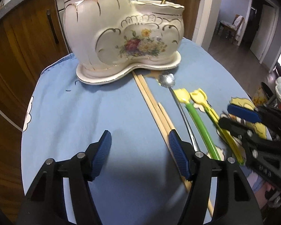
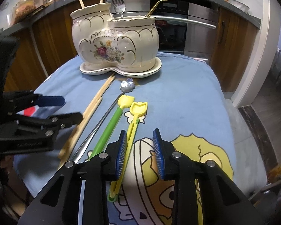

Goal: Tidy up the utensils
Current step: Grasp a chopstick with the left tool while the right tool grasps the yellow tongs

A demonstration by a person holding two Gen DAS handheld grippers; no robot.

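Nearest me, my left gripper (image 1: 139, 150) gapes wide over bare blue tablecloth (image 1: 69, 116), holding nothing; open cloth runs left to the edge. Rightward lie chopsticks (image 2: 95, 105), a silver spoon (image 2: 99, 125), then green (image 2: 110, 125) and yellow scoops (image 2: 133, 123). My right gripper (image 2: 139, 143), half open and empty, has its left pad touching the yellow one. Far off stands the ceramic holder (image 2: 114, 43).
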